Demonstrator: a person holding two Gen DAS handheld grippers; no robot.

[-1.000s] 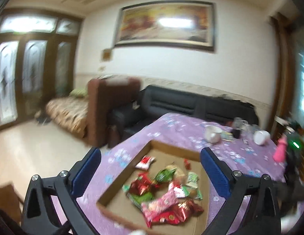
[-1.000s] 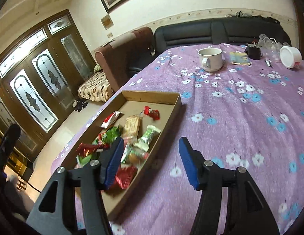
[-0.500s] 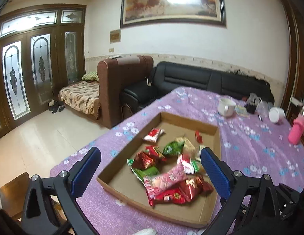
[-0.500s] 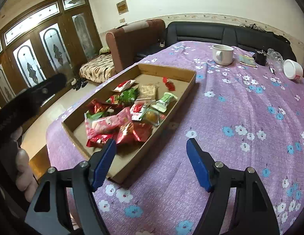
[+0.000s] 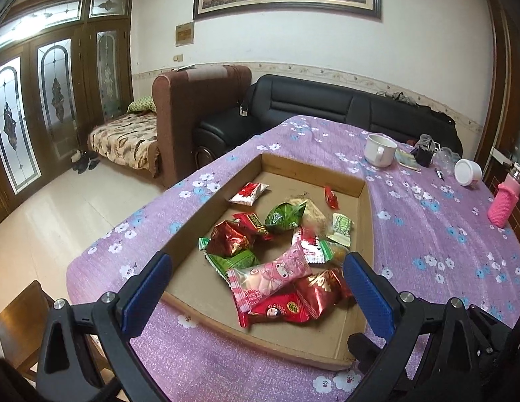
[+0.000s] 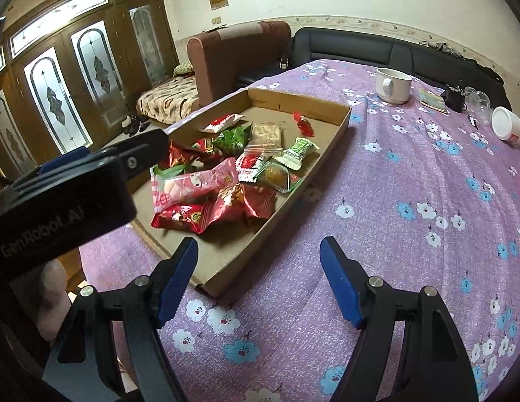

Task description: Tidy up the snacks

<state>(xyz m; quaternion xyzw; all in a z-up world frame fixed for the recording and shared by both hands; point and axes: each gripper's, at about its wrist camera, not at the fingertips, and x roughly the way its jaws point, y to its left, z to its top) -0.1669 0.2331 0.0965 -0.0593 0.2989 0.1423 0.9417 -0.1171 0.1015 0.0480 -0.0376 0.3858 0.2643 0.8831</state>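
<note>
Both cameras now tip down and sit closer to cardboard tray [image 5: 313, 171] than a second ago; room fills less of view.
Left tool [image 5: 256, 288] spread wide, empty, hanging above near end of tray.
Right tool [image 6: 258, 279] wide, empty, over purple tabletop [image 6: 410, 174] just beside tray's near corner.
Snacks [image 5: 276, 251] all lie jumbled in tray, pink packet [image 5: 271, 276] on top of red ones; none gripped.
Judgement: tools closing in for a pick; whether sorting is early or late, pile alone doesn't settle.
</note>
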